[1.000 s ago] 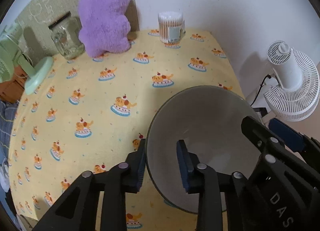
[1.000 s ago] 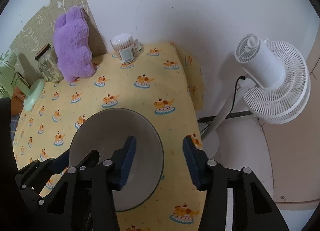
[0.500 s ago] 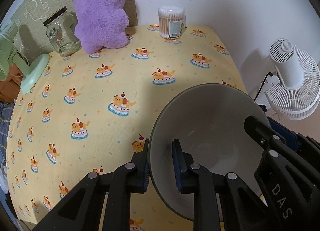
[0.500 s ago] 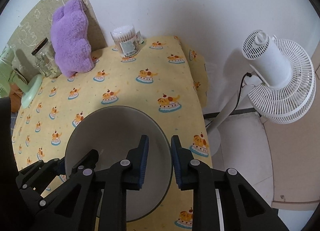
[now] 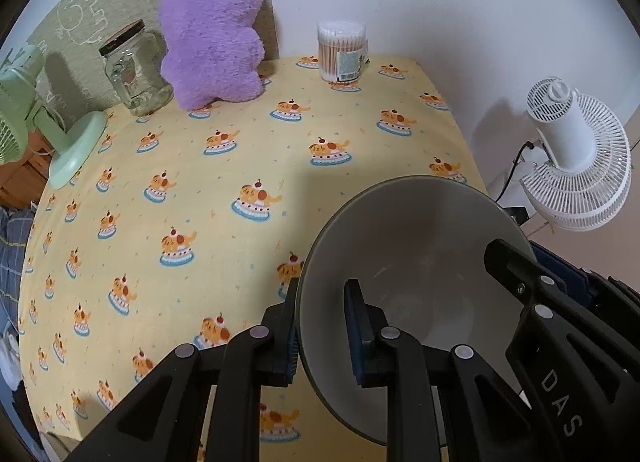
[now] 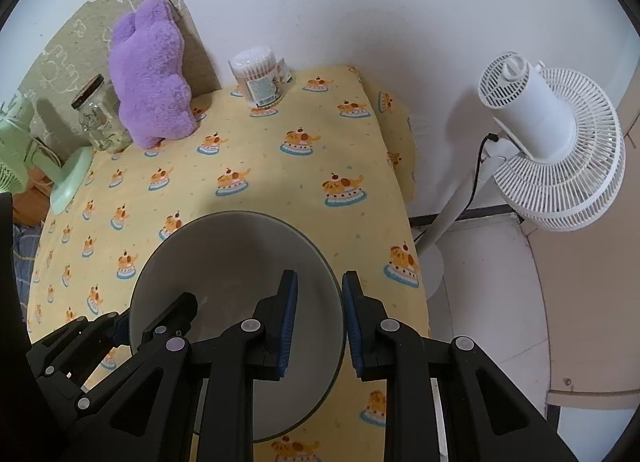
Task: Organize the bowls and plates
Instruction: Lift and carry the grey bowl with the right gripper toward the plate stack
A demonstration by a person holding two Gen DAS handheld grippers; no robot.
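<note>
The grey bowl at the near right of the counter is pinched on opposite rims, left by the left tongs, right by the right tongs.

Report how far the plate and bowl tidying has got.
Done: nothing looks sorted yet; no stack or second dish shows on the yellow tablecloth. In hand: the grey bowl, with the left gripper clamped on its left rim and the right gripper clamped on its right rim. Left: carry the bowl to its place, which is not in view.
</note>
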